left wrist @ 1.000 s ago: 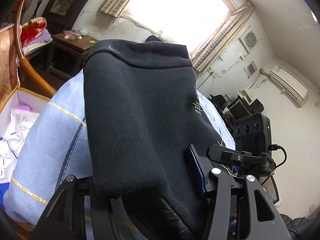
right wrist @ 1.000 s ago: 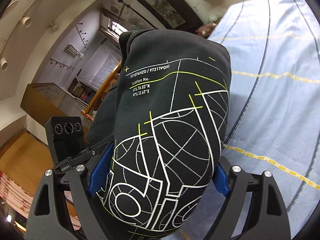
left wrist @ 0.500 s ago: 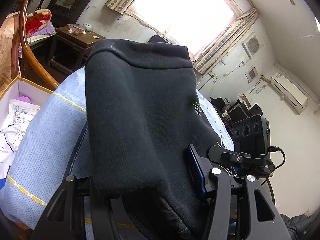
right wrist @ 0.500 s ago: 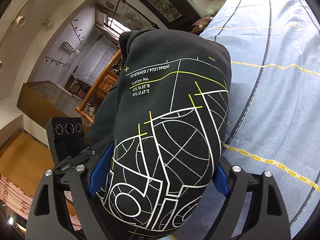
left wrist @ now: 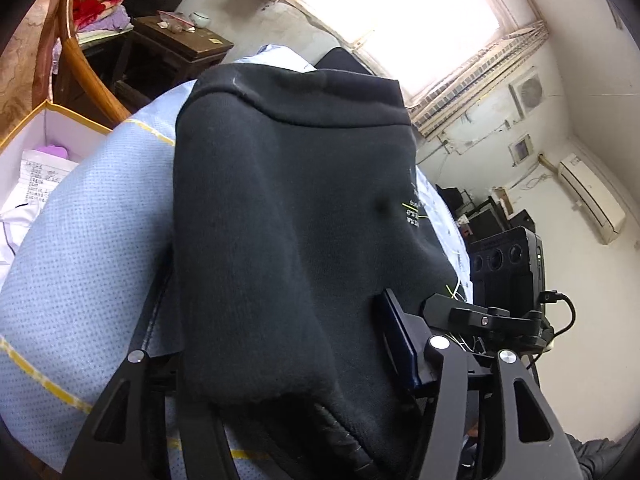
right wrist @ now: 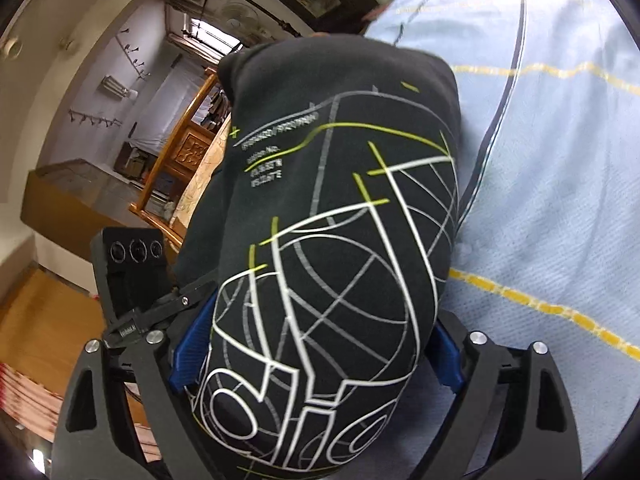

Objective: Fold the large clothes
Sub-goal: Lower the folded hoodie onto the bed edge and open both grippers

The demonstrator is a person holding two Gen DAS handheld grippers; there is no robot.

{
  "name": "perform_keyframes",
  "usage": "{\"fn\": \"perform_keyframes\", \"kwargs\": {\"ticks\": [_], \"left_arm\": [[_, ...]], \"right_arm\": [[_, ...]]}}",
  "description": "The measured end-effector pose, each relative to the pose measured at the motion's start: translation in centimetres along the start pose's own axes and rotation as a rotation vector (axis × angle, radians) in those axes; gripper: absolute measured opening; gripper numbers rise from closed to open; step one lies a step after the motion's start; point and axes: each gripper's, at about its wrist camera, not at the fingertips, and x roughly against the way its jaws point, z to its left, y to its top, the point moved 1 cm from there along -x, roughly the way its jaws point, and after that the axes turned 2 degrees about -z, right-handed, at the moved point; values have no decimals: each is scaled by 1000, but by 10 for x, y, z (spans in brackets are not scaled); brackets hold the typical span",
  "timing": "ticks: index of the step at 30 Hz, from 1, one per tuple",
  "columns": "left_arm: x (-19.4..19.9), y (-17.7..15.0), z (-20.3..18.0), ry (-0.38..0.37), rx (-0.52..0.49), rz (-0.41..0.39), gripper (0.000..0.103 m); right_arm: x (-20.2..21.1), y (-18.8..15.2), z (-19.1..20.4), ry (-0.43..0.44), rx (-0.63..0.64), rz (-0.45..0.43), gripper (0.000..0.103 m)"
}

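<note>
From the left wrist, your left hand-held gripper (left wrist: 288, 364) has the black sweatshirt (left wrist: 288, 208) bunched between its jaws, and those jaws are opening, so the hold is loosening. Compared with a second ago the view has tipped down: the blue bed cover (left wrist: 80, 248) fills more of the left side, and the window (left wrist: 400, 4) has slid toward the top. You are lowering the bundle onto the bed.

From the right wrist, your right hand-held gripper (right wrist: 316, 364) spans the printed part of the same sweatshirt (right wrist: 340, 220), blue pads on both sides, and its jaws are opening too (they were already wide). The bed cover (right wrist: 560, 200) has come closer here as well. The fold looks about to be set down, so watch it doesn't spring apart.
</note>
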Motion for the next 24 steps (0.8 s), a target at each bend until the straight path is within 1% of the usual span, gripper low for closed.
{"fn": "perform_keyframes", "kwargs": {"ticks": [1, 3, 5, 7, 9, 12, 14, 16, 18, 20, 22, 23, 24], "left_arm": [[1, 0, -1, 2, 3, 0, 61], [7, 0, -3, 1, 9, -8, 61], [16, 0, -7, 13, 5, -30, 62], [26, -1, -12, 42, -11, -56, 71], [42, -3, -24, 99, -48, -97, 74], [57, -7, -44, 203, -117, -158, 83], [59, -8, -57, 269, -160, -180, 84], [59, -10, -65, 322, -187, -194, 84], [59, -11, -75, 359, -215, -211, 84], [57, -11, -80, 381, -236, -215, 84], [51, -15, -78, 432, -254, -206, 85], [46, -15, -76, 471, -262, -197, 85], [40, -14, -72, 498, -265, -183, 85]], "right_arm": [[0, 1, 0, -4, -2, 1, 88], [2, 3, 7, -39, 30, -15, 88], [8, 5, 22, -105, 92, -39, 88], [10, 4, 29, -126, 90, -39, 88], [15, 2, 34, -144, 75, -51, 88], [23, -3, 41, -170, 93, -91, 88], [24, -3, 42, -172, 103, -102, 88], [26, -4, 37, -161, 87, -104, 88], [37, -5, 37, -175, 93, -149, 88], [55, -9, 50, -215, 164, -233, 88], [67, -12, 68, -239, 251, -291, 88], [67, -16, 79, -254, 304, -300, 82], [64, -19, 84, -272, 334, -301, 71]]}}
